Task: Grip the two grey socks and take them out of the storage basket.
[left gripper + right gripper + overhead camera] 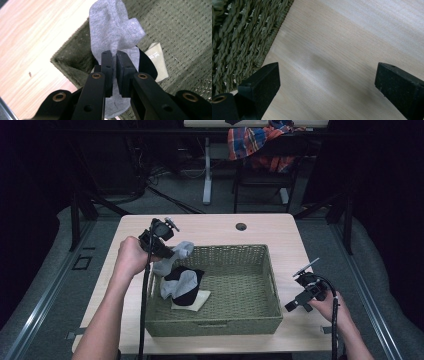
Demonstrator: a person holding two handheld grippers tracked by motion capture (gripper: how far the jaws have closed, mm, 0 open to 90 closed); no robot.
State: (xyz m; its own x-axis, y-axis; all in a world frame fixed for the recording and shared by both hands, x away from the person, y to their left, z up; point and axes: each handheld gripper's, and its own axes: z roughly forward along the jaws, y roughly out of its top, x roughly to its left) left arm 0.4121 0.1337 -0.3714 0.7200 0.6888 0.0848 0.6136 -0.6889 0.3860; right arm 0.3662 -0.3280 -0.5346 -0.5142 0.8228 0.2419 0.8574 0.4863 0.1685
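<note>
Sock (112,32), grey: my left gripper (114,56) is pinching its edge above the basket (272,285) corner; it could slip out. Right gripper (327,82) is idling wide open beside the basket.

A dim lab or studio workspace — a pale wooden table (280,227) on grey carpet, cables (165,195) trailing across the far floor, black drapes at both sides, a plaid shirt (252,140) over a chair.
</note>
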